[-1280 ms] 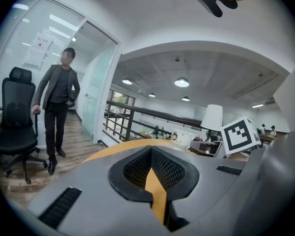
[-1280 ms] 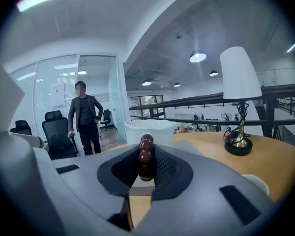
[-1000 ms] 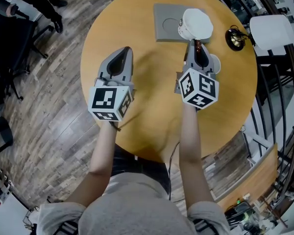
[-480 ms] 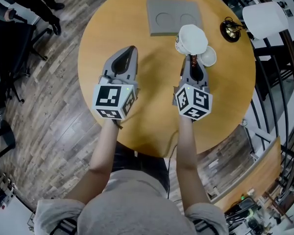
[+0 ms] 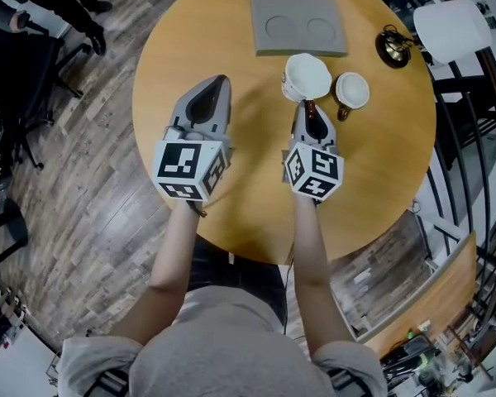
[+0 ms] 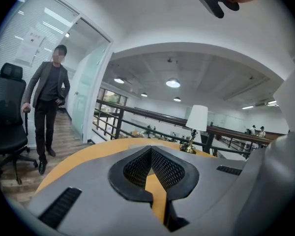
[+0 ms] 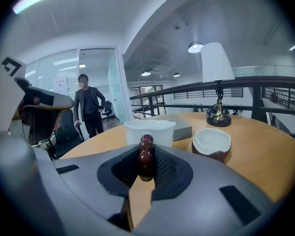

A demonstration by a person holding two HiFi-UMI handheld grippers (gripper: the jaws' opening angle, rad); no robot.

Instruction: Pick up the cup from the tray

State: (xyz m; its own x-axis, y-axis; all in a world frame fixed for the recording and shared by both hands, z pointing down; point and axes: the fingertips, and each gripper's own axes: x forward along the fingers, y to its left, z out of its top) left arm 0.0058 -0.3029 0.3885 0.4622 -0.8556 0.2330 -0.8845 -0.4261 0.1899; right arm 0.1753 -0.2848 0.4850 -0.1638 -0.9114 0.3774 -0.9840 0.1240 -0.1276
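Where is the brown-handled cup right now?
In the head view the cup is right of centre, handle clamped in the right gripper, just nearer than the gray tray, the second cup at its right.

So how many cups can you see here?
2. One cup is held by its handle in the right gripper, off the tray; the other cup stands on the table to its right. None seems hidden.

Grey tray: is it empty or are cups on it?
Empty. Both round hollows in the grey tray are bare; the right gripper holds one white cup by its brown handle, the other cup sits on the wooden table.
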